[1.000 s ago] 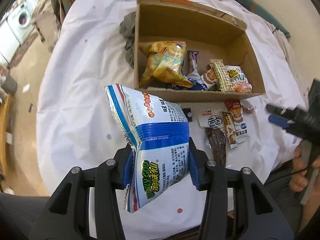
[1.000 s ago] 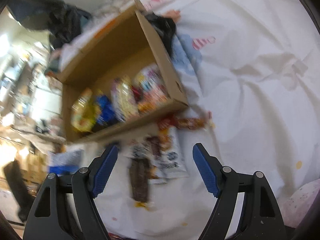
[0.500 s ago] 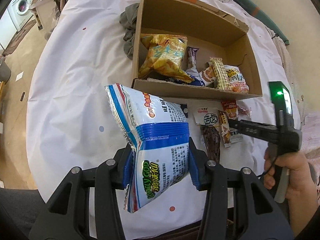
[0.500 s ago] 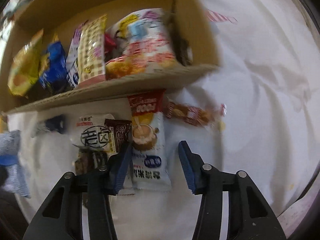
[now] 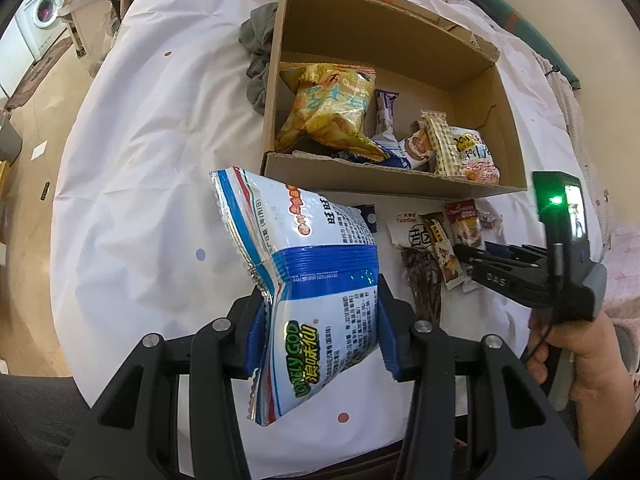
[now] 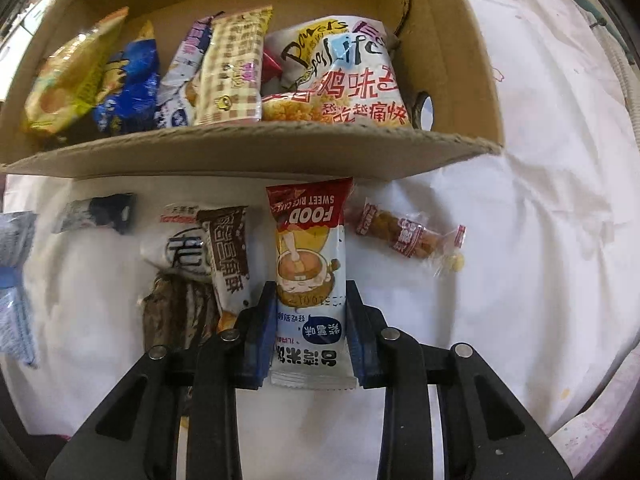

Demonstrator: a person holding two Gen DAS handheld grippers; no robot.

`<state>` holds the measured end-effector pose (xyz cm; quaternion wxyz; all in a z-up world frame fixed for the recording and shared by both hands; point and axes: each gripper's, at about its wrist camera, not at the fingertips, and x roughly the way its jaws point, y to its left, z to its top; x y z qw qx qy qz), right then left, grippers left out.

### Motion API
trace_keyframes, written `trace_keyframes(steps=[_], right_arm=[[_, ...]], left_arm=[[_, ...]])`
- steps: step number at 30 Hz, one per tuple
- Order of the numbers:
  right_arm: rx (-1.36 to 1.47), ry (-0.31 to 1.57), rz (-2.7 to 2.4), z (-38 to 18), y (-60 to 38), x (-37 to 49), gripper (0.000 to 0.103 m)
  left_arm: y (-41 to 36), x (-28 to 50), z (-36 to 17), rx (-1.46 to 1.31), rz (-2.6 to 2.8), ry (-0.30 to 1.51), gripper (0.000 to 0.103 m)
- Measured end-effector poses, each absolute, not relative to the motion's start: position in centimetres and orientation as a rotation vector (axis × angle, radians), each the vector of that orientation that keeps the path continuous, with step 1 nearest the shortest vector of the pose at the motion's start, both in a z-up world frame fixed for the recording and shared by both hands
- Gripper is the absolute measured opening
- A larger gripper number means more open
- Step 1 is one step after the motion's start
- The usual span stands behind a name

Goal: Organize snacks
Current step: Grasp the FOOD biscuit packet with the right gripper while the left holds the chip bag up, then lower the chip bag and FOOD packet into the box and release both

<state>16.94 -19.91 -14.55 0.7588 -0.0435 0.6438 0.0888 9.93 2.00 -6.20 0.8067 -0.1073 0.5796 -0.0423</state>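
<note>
My left gripper [image 5: 320, 328] is shut on a blue and white Lonely God snack bag [image 5: 312, 276] and holds it above the white cloth, in front of the cardboard box [image 5: 384, 178]. My right gripper [image 6: 310, 332] is shut on a sweet rice cake packet [image 6: 308, 264] that lies on the cloth just before the box's front wall [image 6: 248, 152]. The right gripper also shows in the left wrist view [image 5: 472, 258], low over the loose packets. The box holds several snack bags.
Loose packets lie beside the rice cake: a brown chocolate bar [image 6: 230, 252], a white packet [image 6: 180, 240], a dark jerky strip [image 6: 176, 312], a small peanut bag [image 6: 404, 234] and a dark sachet [image 6: 100, 212]. Grey cloth [image 5: 256, 52] lies left of the box.
My right gripper moved in toward the box and closed on the rice cake packet. My left gripper keeps holding the blue bag almost in place.
</note>
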Motion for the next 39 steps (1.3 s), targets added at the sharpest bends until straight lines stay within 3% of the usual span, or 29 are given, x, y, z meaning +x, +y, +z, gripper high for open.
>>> trace_keyframes(steps=[20,28,39], right_arm=[[0.171,1.285,0.505,-6.7,-22.9,11.5,0.033],[0.196,1.124,0.736,-3.6,-20.5,10.5,0.033],[0.399,0.950,0.653,-0.1,-23.4,12.3,0.033]], left_arm=[[2.8,9.7,-6.6,-0.128,0.027,1.179,0.042],[3.0,8.6,-3.2,-0.086,0.060,1.064,0.042],[1.8,10.1,2.3,-0.091,0.050,0.967,0.042]])
